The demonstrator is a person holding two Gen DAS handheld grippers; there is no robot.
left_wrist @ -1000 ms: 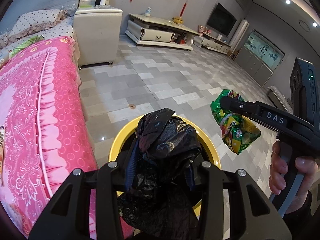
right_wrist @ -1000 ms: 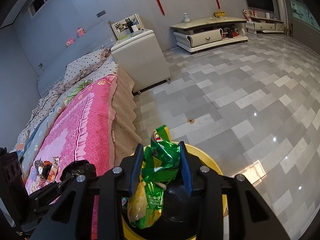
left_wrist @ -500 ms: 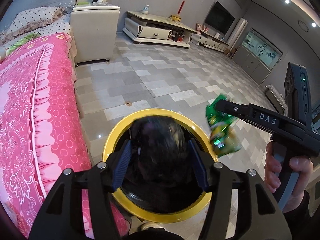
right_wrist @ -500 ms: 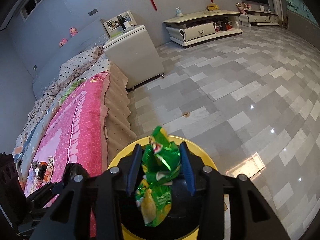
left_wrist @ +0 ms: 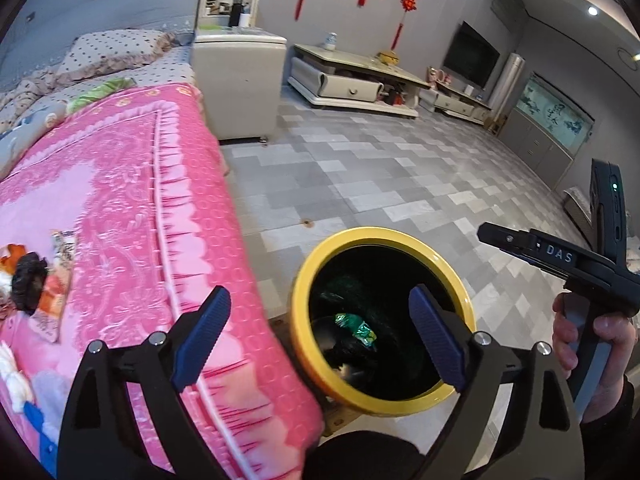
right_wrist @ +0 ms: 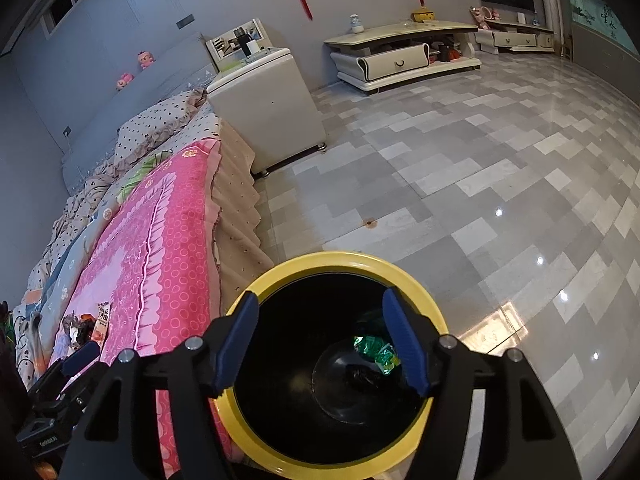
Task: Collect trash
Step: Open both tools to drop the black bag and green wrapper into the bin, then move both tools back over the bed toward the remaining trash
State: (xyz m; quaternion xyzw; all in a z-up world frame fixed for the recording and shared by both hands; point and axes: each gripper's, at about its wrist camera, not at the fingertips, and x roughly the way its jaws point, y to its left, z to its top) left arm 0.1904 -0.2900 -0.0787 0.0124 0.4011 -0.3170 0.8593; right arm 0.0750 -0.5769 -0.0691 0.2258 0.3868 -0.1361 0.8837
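A yellow-rimmed bin (left_wrist: 304, 280) (right_wrist: 344, 258) with a black inside stands on the floor beside the bed. A green snack wrapper (left_wrist: 356, 326) (right_wrist: 376, 350) and a black plastic bag (right_wrist: 362, 376) lie at its bottom. My left gripper (left_wrist: 320, 332) is open and empty, over the bin's left rim. My right gripper (right_wrist: 320, 340) is open and empty, right above the bin; it also shows from the side in the left wrist view (left_wrist: 486, 231). More trash (left_wrist: 36, 284) (right_wrist: 86, 326), wrappers and a dark clump, lies on the pink bedspread.
The bed with its pink bedspread (left_wrist: 120, 208) (right_wrist: 160, 232) is left of the bin. A white bedside cabinet (left_wrist: 240, 84) (right_wrist: 268, 108) stands behind it, a low TV stand (left_wrist: 352, 84) by the far wall. Grey tiled floor (right_wrist: 460, 180) lies to the right.
Both grippers opened: the black bag dropped from the left one, then the green wrapper from the right one, both into the bin. The left gripper swung left toward the bed.
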